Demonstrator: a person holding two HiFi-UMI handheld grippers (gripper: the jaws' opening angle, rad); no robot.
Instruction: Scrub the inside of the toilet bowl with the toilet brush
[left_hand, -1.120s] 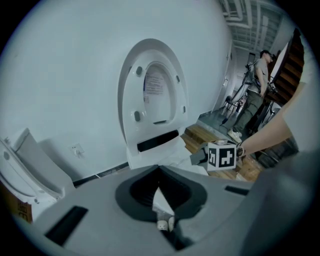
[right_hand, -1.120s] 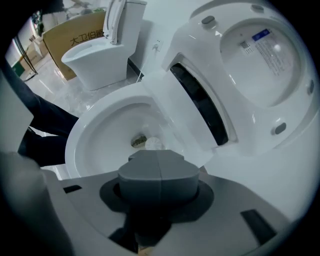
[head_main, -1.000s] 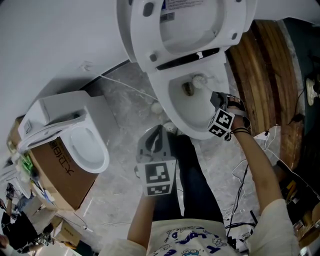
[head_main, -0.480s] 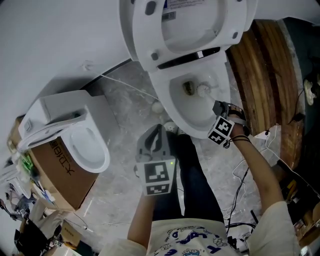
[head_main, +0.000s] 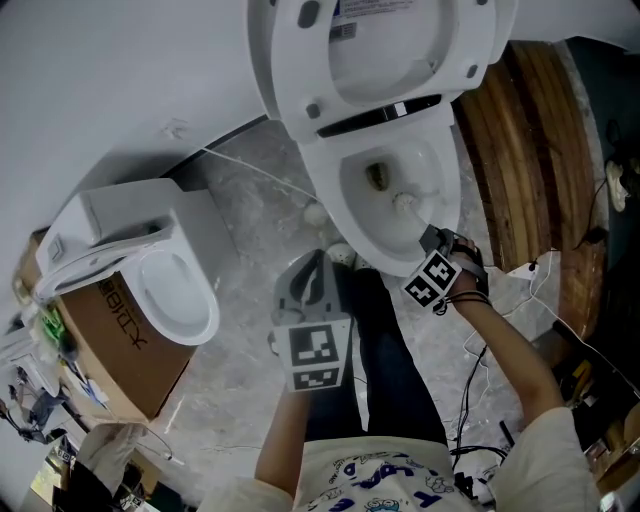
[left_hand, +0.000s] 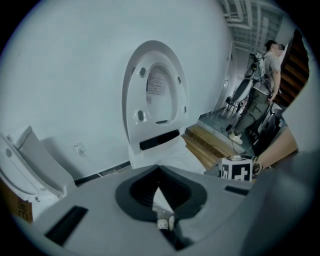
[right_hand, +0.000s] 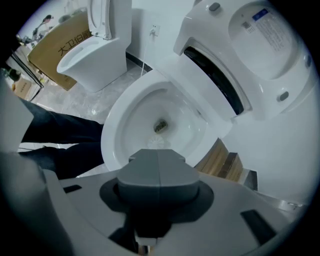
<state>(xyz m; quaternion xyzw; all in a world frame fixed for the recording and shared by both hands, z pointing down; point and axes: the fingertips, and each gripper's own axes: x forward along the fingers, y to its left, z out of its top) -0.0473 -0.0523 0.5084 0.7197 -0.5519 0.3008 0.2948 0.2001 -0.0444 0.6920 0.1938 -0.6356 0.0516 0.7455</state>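
Note:
The white toilet bowl (head_main: 352, 232) stands open with its seat and lid (head_main: 385, 55) raised. The white brush head (head_main: 405, 203) rests on the bowl's inner wall, just on the near side of the drain (head_main: 376, 177). My right gripper (head_main: 432, 240) hangs over the bowl's near right rim, shut on the toilet brush's handle. In the right gripper view the bristles (right_hand: 156, 142) show just past the closed jaws of the right gripper (right_hand: 158, 152), below the drain. My left gripper (head_main: 318, 262) is held above my legs, shut and empty, pointing at the toilet; its jaw tips (left_hand: 159, 168) meet.
A second toilet (head_main: 150, 265) sits on a cardboard box (head_main: 105, 345) to the left. Wooden steps (head_main: 525, 150) lie right of the bowl. Cables (head_main: 485, 365) trail on the marble floor at right. My dark-trousered legs (head_main: 385, 350) stand before the bowl. A person (left_hand: 262, 85) stands far off.
My right gripper has drawn back toward me, dragging the brush head from beside the drain's far right down the bowl's near wall. The left gripper has stayed put.

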